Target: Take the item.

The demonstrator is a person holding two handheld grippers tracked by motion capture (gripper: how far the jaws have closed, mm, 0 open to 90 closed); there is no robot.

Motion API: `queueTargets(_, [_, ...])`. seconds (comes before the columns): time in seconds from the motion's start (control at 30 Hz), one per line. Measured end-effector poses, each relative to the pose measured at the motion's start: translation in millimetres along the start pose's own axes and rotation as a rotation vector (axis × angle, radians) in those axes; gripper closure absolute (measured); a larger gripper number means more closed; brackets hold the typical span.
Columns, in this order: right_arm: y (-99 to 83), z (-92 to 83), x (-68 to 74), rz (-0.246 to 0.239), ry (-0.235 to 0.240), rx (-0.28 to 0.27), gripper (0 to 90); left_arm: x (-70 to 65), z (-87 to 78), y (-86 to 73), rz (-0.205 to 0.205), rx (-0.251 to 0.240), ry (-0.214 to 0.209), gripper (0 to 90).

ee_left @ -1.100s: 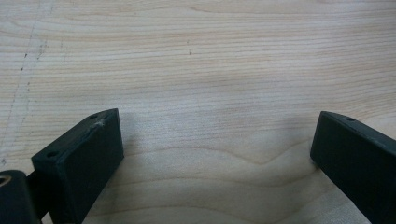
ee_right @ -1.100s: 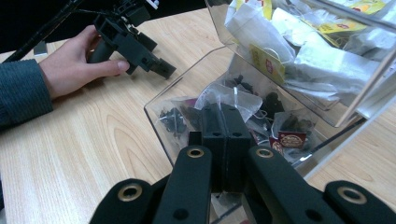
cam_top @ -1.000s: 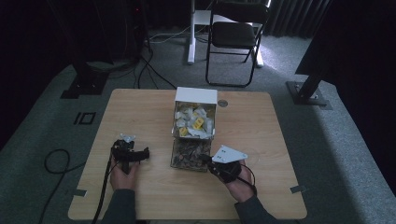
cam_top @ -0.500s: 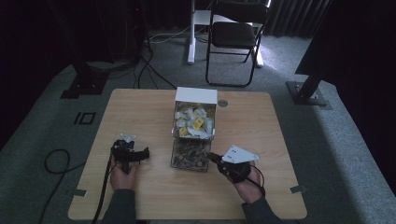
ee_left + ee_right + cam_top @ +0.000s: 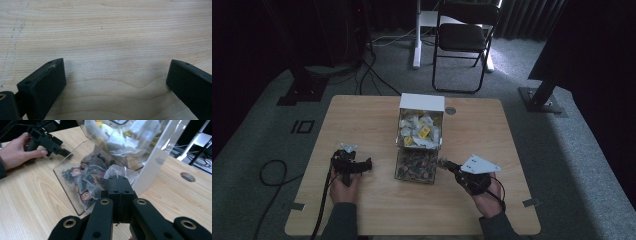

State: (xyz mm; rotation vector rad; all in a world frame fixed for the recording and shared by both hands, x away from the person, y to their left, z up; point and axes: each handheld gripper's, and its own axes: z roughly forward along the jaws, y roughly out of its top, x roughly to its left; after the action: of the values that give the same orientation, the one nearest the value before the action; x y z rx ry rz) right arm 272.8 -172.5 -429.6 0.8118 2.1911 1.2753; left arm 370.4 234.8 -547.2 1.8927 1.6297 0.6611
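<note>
Right gripper (image 5: 119, 182): jaws clenched together, pinching a clear sachet (image 5: 117, 172) by its edge. The sachet sticks out just ahead of the tips, crinkled, its far end near the front wall of the clear bin (image 5: 75, 182) or over it; I cannot tell whether it still touches the pile. In the high view this gripper (image 5: 443, 163) sits just to the right of the bin (image 5: 414, 165), tips at its near-right corner.

Left gripper (image 5: 113, 82): released, jaws wide apart, bare table (image 5: 112, 30) between and ahead of them, nothing near the pads. In the high view it (image 5: 368, 164) rests on the table left of the bin, pointing toward it.

Bin holds dark sachets with red round labels. Behind it, farther from both tools, a white box (image 5: 421, 122) holds pale and yellow packets.

Step, as judged: 1 sachet being picked out of the clear bin.

Next move calls for: lift the sachet free of the wall without snagging the film, keep the pinch firm since only an edge is caught, then carry it clear of the bin. Left gripper is free to steady the bin if it shifts.
</note>
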Motion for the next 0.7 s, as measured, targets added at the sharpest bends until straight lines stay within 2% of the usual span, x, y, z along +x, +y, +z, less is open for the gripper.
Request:
queueTargets(0.43, [-5.9, -12.1, -15.6, 0.02, -0.047, 0.0, 90.0, 0.0, 0.0, 0.0, 0.0, 0.0, 0.0, 3.0])
queueTargets(0.7, [-16.9, -23.5, -29.3, 0.045, -0.089, 0.01, 90.0, -0.2, 0.1, 0.0, -0.002, -0.002, 0.0, 3.0])
